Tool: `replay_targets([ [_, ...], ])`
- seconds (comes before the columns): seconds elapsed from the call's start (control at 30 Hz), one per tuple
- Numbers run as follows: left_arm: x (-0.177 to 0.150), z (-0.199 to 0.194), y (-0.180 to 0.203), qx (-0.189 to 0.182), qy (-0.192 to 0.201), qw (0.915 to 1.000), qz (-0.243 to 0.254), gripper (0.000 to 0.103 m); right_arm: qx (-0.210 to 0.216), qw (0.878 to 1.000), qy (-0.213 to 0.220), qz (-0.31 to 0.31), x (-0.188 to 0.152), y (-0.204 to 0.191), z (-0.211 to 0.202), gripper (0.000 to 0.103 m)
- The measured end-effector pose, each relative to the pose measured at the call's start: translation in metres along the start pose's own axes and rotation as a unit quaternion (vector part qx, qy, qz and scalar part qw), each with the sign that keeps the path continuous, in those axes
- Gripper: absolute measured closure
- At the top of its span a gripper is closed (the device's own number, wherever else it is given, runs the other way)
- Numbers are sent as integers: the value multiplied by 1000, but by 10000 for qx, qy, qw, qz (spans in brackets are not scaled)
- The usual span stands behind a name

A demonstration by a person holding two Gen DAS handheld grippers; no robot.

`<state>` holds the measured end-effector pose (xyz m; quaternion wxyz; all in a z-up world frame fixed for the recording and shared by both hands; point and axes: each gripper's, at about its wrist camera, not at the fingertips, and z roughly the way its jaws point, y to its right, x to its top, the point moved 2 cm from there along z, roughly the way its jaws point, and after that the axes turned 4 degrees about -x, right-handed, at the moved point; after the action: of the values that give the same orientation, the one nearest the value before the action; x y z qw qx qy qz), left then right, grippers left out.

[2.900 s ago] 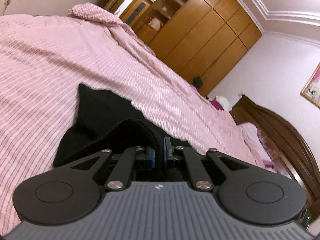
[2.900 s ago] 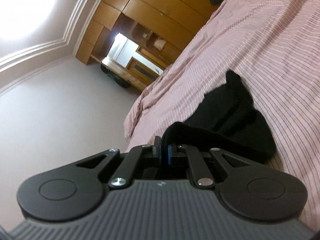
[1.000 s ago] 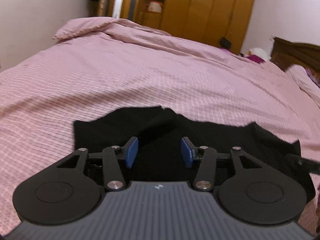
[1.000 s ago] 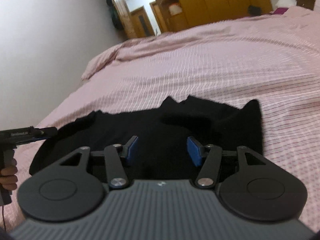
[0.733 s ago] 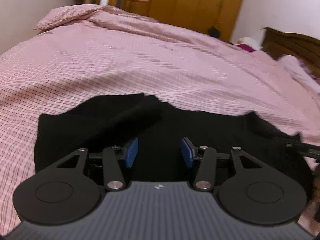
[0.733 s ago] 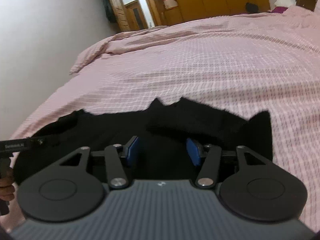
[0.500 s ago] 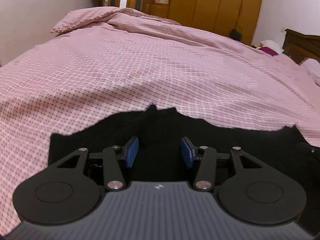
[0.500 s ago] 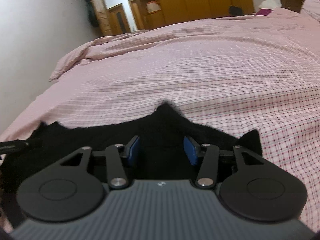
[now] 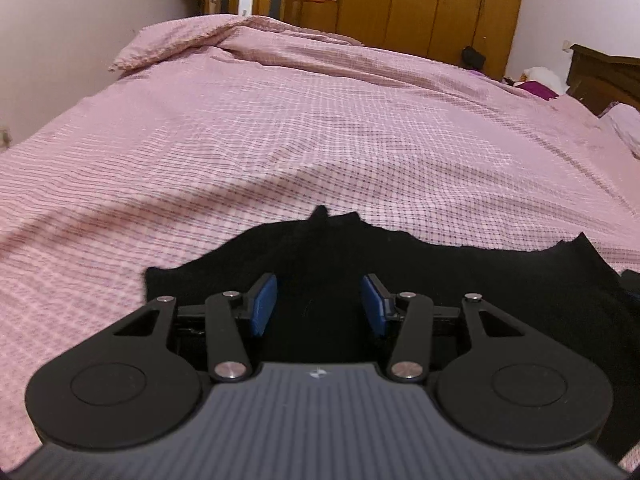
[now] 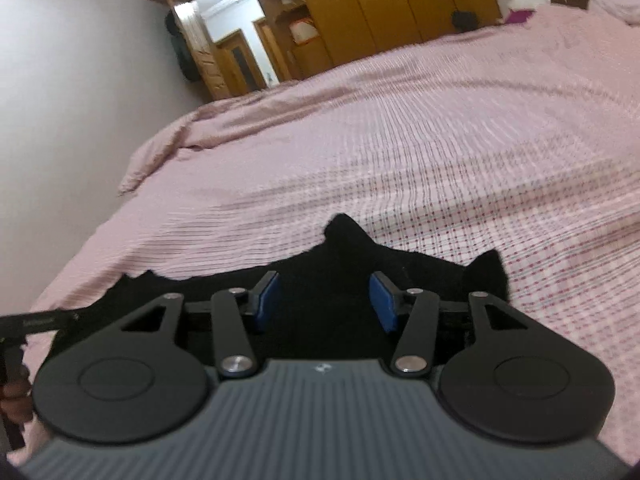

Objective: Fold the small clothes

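A small black garment [image 9: 460, 276] lies spread flat on the pink checked bedcover [image 9: 320, 128]. It also shows in the right wrist view [image 10: 420, 272]. My left gripper [image 9: 318, 306] is open and empty, low over the garment's left part. My right gripper [image 10: 324, 306] is open and empty, low over its right part. The garment's near edge is hidden under both grippers. The left gripper's body [image 10: 36, 322] and the hand holding it show at the far left of the right wrist view.
The bed runs far ahead, with a rumpled quilt edge [image 9: 168, 40] at the far left. A wooden wardrobe [image 9: 432, 4] and a doorway stand beyond. A dark wooden headboard [image 9: 604, 80] and pillows are at the right. A white wall runs along the left.
Both grippers were shut on the black garment 2.9 s ago and have since let go. The garment now lies flat, and both grippers have drawn back slightly, tilting over it.
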<state>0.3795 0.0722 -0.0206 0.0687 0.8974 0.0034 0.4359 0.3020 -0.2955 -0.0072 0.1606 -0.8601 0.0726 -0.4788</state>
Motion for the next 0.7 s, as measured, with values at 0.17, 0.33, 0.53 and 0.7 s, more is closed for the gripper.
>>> replay_targets([
  [0.17,-9,-35,-6,162,-5,9999,53,49,0,9996,205,217,-7,8,-43,43],
  [0.33,-31,-69,-15,292,17,9995,-99,49,3,9958,276,870,-25,30,-76,42],
  [0.53,-55,-95,-18,358,-118,9986,-368,49,-319,9949,338,899,-46,40,-98,40],
  [0.7,-69,-106,-13,270,-174,9977,-598,49,-498,9943,274,897,-67,46,-98,40],
])
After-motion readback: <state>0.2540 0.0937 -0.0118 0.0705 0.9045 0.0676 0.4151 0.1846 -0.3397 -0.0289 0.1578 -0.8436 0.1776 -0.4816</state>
